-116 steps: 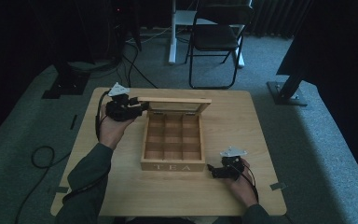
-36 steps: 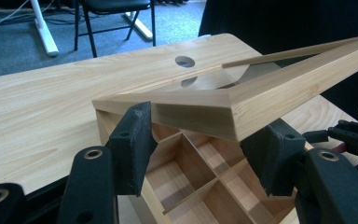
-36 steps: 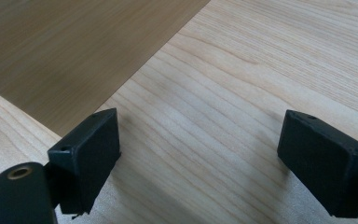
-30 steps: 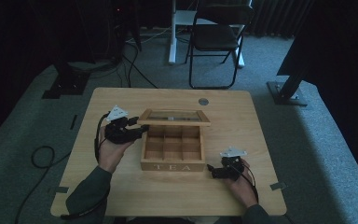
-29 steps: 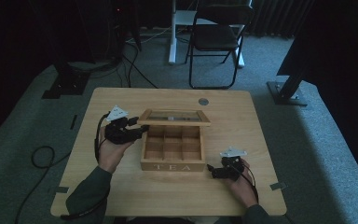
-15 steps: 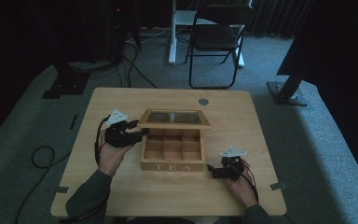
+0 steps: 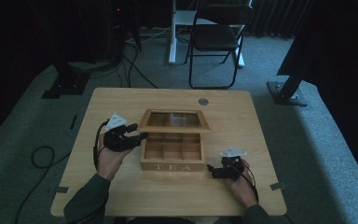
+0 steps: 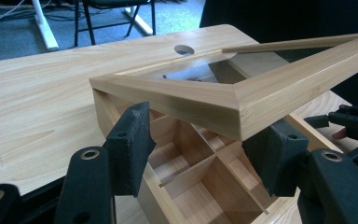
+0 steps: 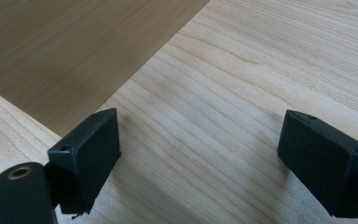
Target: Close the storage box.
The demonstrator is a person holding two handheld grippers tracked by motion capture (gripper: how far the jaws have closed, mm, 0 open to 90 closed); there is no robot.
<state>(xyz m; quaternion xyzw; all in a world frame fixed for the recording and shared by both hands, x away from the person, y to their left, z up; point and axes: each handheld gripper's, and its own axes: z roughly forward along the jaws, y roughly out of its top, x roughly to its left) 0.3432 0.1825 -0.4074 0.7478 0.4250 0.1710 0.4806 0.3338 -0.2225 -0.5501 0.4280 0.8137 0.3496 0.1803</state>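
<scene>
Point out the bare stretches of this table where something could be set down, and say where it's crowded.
Bare wood: the far strip of the table beyond the lid, around the round hole; the right side past the tea box; the near edge between the forearms. Crowded: beside the box's left wall at the left tongs, and its front right corner by the right tongs.

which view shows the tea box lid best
The left gripper view: the lid looms close, its wooden frame and glass pane clear, tilted half-open above the compartments. The high view shows the lid small and dim over the tea box. The right gripper view gives bare table.
</scene>
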